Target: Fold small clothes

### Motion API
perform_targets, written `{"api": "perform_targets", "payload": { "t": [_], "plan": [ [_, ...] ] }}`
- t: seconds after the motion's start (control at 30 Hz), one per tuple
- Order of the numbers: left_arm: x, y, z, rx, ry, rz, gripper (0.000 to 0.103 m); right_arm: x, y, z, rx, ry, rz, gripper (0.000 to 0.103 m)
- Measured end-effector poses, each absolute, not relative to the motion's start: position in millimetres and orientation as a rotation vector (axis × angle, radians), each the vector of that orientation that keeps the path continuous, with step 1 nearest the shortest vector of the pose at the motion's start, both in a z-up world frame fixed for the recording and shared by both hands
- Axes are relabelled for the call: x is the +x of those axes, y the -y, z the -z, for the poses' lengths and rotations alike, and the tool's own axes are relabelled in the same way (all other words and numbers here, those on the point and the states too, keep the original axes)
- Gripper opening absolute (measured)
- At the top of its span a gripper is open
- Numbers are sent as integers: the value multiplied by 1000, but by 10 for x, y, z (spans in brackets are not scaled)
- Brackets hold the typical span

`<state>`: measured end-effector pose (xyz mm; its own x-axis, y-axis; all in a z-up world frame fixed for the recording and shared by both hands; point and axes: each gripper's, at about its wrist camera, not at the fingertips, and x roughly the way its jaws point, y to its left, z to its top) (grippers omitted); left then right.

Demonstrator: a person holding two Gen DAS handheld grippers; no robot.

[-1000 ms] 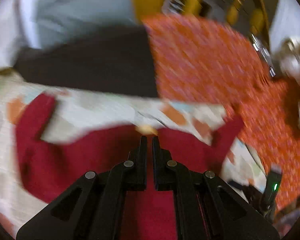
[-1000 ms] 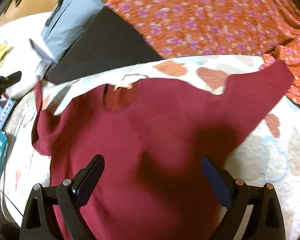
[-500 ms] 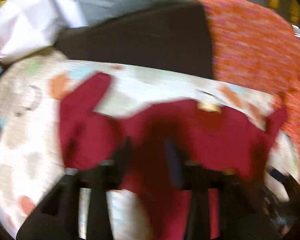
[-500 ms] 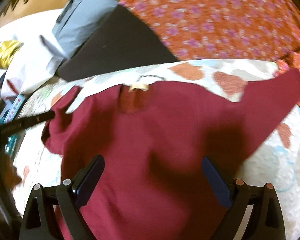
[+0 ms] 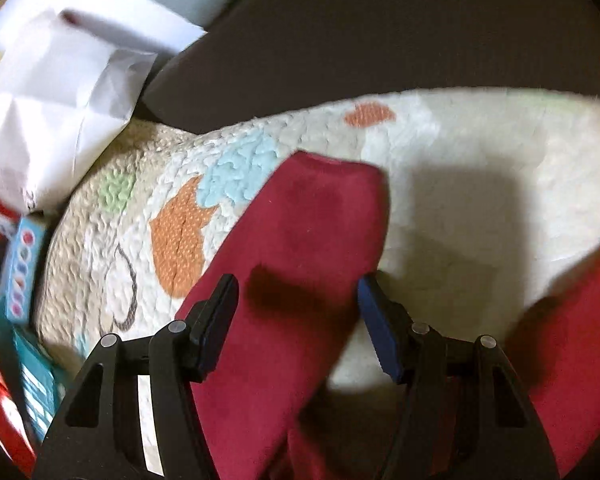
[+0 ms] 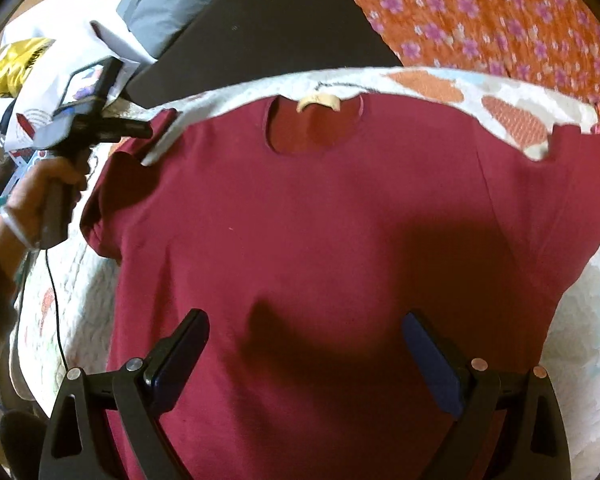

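Note:
A small dark red T-shirt (image 6: 320, 240) lies flat, neck away from me, on a cream quilted mat (image 6: 580, 360) with orange and blue patches. My right gripper (image 6: 304, 348) is open and empty, hovering over the shirt's lower middle. In the left wrist view the shirt's left sleeve (image 5: 300, 260) lies on the mat (image 5: 460, 152), and my left gripper (image 5: 296, 312) is open with its fingers either side of the sleeve. In the right wrist view the left gripper (image 6: 148, 140) is at the sleeve, held by a hand.
A black flat pad (image 6: 260, 40) and an orange flowered cloth (image 6: 500, 28) lie beyond the mat. White papers (image 5: 52, 92), a grey item (image 6: 160, 4), blue boxes (image 5: 20, 272) and a yellow packet (image 6: 16, 60) crowd the left side.
My left gripper has opened and moved left, from the shirt's middle to its left sleeve. The right gripper has stayed open and has shifted a little over the shirt.

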<state>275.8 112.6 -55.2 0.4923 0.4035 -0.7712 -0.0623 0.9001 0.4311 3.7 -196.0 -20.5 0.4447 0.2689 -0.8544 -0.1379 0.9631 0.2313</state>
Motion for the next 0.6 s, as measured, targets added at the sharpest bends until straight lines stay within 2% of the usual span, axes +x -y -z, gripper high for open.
{"api": "perform_targets", "payload": {
  "t": [0.03, 0.07, 0.1, 0.13, 0.3, 0.43, 0.6],
  "plan": [
    [2751, -1169, 531, 329, -1010, -256, 47, 41, 1975, 217, 138, -1082, -252, 97],
    [2748, -1226, 508, 266, -1025, -210, 22, 52, 1986, 232, 141, -1082, -252, 97],
    [2746, -1295, 478, 189, -1042, -162, 12, 61, 1997, 243, 144, -1081, -253, 97],
    [2720, -1390, 412, 141, -1043, -168, 9, 73, 2000, 242, 147, -1080, -253, 97],
    [2346, -1638, -213, -22, -960, -67, 6, 54, 2071, 181, 173, -1058, -251, 97],
    [1764, -1329, -1030, -44, -835, 127, 6, 17, 2195, 99, 212, -1032, -236, 97],
    [1270, -718, -1583, -104, -767, 355, 6, -15, 2365, -52, 274, -979, -208, 97]
  ]
}}
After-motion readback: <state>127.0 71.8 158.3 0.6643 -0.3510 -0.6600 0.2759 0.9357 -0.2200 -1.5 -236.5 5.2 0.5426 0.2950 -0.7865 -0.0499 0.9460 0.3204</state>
